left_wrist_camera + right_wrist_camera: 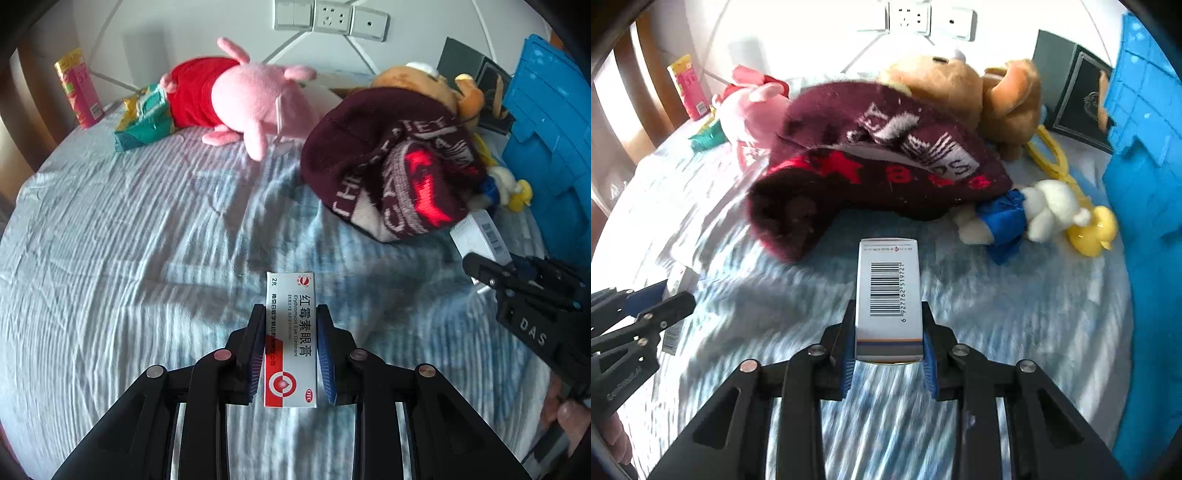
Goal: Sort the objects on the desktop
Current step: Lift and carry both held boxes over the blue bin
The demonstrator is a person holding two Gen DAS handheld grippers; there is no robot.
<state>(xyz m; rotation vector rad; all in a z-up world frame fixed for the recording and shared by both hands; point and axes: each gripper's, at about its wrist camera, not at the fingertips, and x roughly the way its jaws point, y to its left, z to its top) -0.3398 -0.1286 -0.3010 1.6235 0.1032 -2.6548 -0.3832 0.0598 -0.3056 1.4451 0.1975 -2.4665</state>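
Both wrist views look forward and slightly down across the wrinkled pale blue cloth (129, 258) toward the white wall sockets (328, 18). The left sits farther back and leftward, the right closer; both share the maroon knitted hat (388, 162) (871, 155)

The left gripper (291, 321) points forward and slightly down, and its two blue-padded fingers (258, 354) are closed tightly on an ointment box (290, 339). The right gripper (888, 325) has the same pose (its pads (930, 363) press both sides of a barcode box (888, 299)). Each gripper shows at the edge of the other view, and some skin of a hand (569, 413) shows behind the right one.
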